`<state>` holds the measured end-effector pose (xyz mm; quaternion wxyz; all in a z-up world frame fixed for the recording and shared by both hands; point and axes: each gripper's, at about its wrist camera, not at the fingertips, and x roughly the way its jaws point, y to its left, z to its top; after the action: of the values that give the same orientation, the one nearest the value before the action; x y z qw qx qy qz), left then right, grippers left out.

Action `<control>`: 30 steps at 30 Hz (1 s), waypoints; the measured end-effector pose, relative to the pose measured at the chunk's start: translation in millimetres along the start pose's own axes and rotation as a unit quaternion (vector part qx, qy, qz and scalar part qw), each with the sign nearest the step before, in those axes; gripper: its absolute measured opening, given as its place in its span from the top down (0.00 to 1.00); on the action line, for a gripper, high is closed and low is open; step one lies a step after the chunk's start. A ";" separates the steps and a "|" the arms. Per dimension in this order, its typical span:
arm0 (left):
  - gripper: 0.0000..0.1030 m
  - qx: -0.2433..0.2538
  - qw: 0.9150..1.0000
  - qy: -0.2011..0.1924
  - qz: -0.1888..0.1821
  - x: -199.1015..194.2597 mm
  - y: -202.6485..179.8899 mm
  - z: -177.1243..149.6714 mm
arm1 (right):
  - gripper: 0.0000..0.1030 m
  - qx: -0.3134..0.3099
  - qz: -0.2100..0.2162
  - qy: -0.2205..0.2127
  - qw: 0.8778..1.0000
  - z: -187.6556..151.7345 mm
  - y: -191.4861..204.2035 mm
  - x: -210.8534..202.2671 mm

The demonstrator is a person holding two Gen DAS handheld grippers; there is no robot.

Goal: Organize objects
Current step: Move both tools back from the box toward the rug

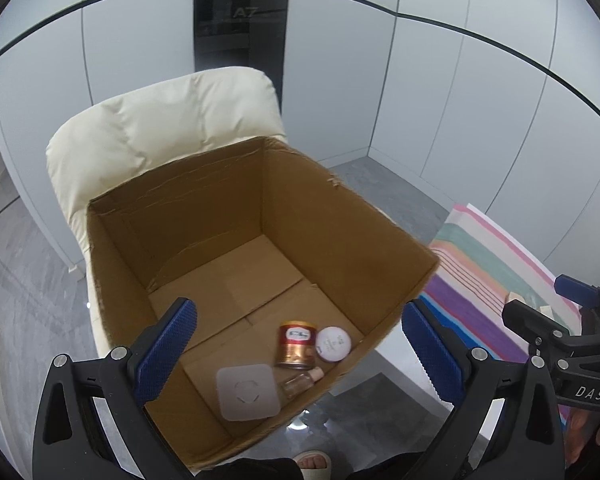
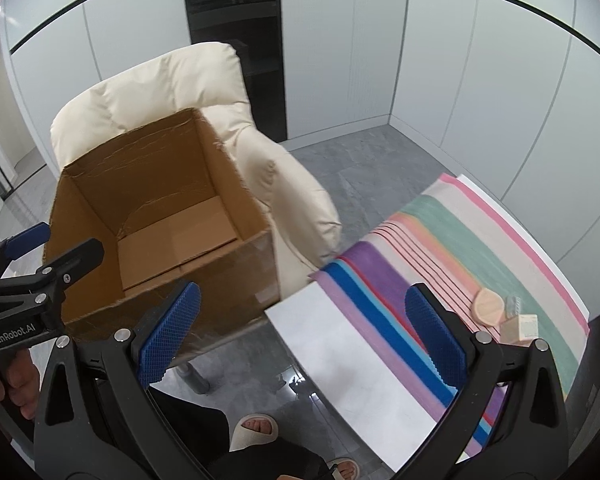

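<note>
An open cardboard box (image 1: 340, 216) (image 2: 236, 264) rests on a cream armchair (image 1: 160, 120) (image 2: 180, 80). On the box floor lie a red and gold can (image 1: 297, 344), a round white compact (image 1: 333, 343), a square white case (image 1: 247, 391) and a small clear bottle (image 1: 300, 382). My left gripper (image 1: 300, 356) hovers open over the box's near corner, holding nothing. My right gripper (image 2: 304, 336) is open and empty above the gap between box and table. A round beige puff (image 2: 487, 306), a small clear packet (image 2: 513, 304) and a small beige box (image 2: 520, 328) lie on the striped cloth (image 2: 440, 248).
The white table (image 2: 340, 352) (image 1: 396, 364) with the striped cloth (image 1: 476, 276) stands right of the chair. Grey tiled floor (image 2: 360, 168) runs back to pale wall panels. A person's sandalled feet (image 2: 256, 432) and dark trousers are below the grippers.
</note>
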<state>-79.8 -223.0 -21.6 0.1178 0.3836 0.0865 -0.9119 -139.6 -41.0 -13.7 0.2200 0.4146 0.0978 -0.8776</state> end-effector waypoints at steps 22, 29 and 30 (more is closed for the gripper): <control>0.00 0.072 0.996 -0.012 -0.049 3.9 -83.8 -0.5 | 0.00 0.060 -0.045 -0.002 0.997 -28.5 -80.7 -25.1; 0.00 0.081 0.995 -0.012 -0.057 5.0 -98.6 -2.8 | 0.00 0.073 -0.055 -0.002 0.996 -35.3 -99.1 -32.1; 0.00 0.083 0.995 -0.011 -0.059 5.0 -101.5 -3.4 | 0.00 0.076 -0.055 -0.002 0.996 -36.3 -101.9 -32.9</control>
<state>-109.4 -125.8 -20.7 0.0329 0.3761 0.0314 -0.9255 -143.9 71.9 -12.6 0.1396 0.4223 0.0532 -0.8941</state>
